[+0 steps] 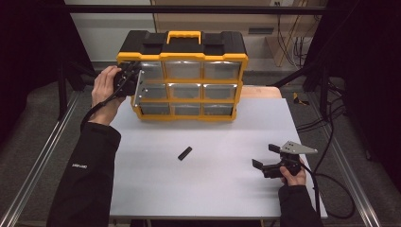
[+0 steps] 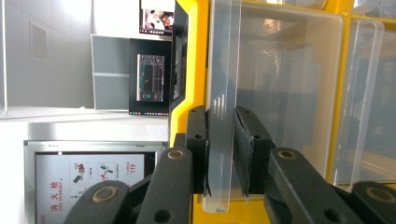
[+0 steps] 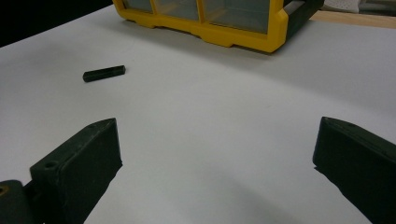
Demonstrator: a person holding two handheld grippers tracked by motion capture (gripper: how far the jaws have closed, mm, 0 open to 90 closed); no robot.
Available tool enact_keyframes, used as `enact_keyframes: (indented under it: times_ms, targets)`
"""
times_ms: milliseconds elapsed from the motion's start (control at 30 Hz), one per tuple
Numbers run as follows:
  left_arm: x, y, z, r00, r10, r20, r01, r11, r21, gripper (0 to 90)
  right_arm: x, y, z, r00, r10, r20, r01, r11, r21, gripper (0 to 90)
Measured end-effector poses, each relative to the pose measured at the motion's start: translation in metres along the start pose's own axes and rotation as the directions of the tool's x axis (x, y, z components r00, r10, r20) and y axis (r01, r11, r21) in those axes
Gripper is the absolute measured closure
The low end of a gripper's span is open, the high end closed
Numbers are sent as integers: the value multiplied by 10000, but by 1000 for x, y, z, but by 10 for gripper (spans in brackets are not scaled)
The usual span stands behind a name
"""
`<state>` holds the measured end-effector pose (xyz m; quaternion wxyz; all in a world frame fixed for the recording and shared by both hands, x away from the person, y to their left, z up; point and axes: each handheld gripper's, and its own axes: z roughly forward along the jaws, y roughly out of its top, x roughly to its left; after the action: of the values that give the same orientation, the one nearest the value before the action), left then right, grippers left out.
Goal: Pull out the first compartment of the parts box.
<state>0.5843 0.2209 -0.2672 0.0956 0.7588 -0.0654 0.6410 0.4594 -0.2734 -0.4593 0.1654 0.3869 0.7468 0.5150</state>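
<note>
Left gripper (image 2: 224, 154) clamped on clear drawer front (image 2: 223, 116), top-left bay of yellow organizer (image 1: 182, 75) at table's (image 1: 213, 189) far edge. Right gripper (image 1: 265, 156) wide open, empty, resting low; black bar (image 1: 185, 153) mid-table, apart.

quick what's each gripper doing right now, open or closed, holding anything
Left gripper: closed on the front wall of a clear drawer in the yellow organizer.
Right gripper: open, holding nothing, above the table.

light: even on table | surround: dark | focus: slightly soft | shadows: faint
</note>
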Motion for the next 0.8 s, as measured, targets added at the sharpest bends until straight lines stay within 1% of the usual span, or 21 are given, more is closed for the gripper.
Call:
enact_keyframes:
  times_ms: [467, 533, 800]
  targets:
    - [-2, 2, -8, 9999, 150, -10, -150, 9999, 46, 766, 0, 0, 0, 10000, -10, -9, 10, 10000, 8, 12]
    - [-2, 3, -9, 9997, 230, -18, -230, 9997, 41, 766, 0, 0, 0, 10000, -7, -18, 7, 10000, 19, 12]
    - [-3, 4, -13, 9997, 255, -37, -255, 9996, 71, 767, 0, 0, 0, 10000, -21, 0, 21, 10000, 9, 12]
